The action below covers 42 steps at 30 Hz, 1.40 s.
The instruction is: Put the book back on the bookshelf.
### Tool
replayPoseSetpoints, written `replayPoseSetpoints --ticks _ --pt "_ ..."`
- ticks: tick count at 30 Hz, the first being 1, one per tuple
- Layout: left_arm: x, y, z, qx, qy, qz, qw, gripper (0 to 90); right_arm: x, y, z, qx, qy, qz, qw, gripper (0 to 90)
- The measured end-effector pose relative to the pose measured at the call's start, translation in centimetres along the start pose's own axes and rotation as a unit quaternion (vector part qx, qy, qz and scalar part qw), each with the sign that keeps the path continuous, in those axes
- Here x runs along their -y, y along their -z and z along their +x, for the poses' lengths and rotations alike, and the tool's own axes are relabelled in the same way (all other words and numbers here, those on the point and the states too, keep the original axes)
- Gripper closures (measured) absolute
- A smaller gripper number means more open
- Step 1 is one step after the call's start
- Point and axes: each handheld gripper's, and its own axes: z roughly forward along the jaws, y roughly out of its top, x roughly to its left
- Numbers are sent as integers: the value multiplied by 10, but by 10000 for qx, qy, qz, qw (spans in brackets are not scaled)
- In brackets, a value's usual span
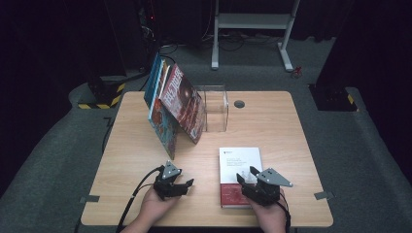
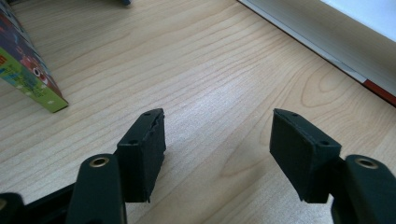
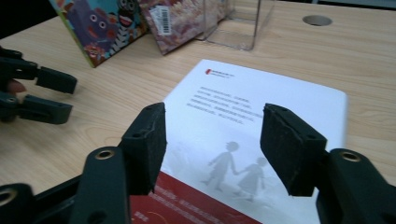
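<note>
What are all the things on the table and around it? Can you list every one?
white book: one, white cover with a red band at the near end, lying flat on the table's near right part.
leaning books: a few, colourful covers, propped slanting against the clear holder, far left.
clear holder: one, see-through, standing at the far middle.
cable hole: one, grey, round, in the tabletop right of the holder.
table: one, light wood.
metal stand: one, white, on the floor behind the table.
left tool: one, black, open, over bare wood.
right tool: one, black, open, over the white book.
hands: two, at the near edge.
</note>
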Motion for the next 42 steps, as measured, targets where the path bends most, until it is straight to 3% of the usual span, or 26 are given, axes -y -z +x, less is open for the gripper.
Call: replayPoseSetpoints --ticks 6,18,23,27,28,32,35,36,38,42 --pt "0 -1 -1 -12 -25 60 10000 330 2 2 -10 166 -71 78 9998 333" --pt "0 -1 -2 53 -93 80 9999 357 6 5 -22 314 -79 261 9991 297" --pt "-2 -3 -5 -1 -240 149 9996 361 8 6 -30 351 -176 407 9984 219" --pt "-3 -3 -5 -63 -235 140 9996 363 12 8 -35 430 -279 468 9976 178" --pt "-3 -2 -5 -136 -255 124 9995 362 13 8 -36 419 -273 501 9975 173" --pt "-5 -1 -6 -16 -66 -75 9999 357 17 6 -41 365 -431 638 9964 165" --pt "-6 -2 -9 -12 -99 -195 9998 356 17 6 -40 353 -419 653 9964 169" --pt "-6 -5 -9 51 -27 -197 9998 356 17 6 -40 349 -431 668 9962 169" --pt "-7 -8 -10 1 -103 -63 9999 356 18 5 -40 309 -467 710 9959 170" --pt "-6 -9 -10 24 -103 -33 9999 351 22 2 -40 232 -494 821 9951 172"
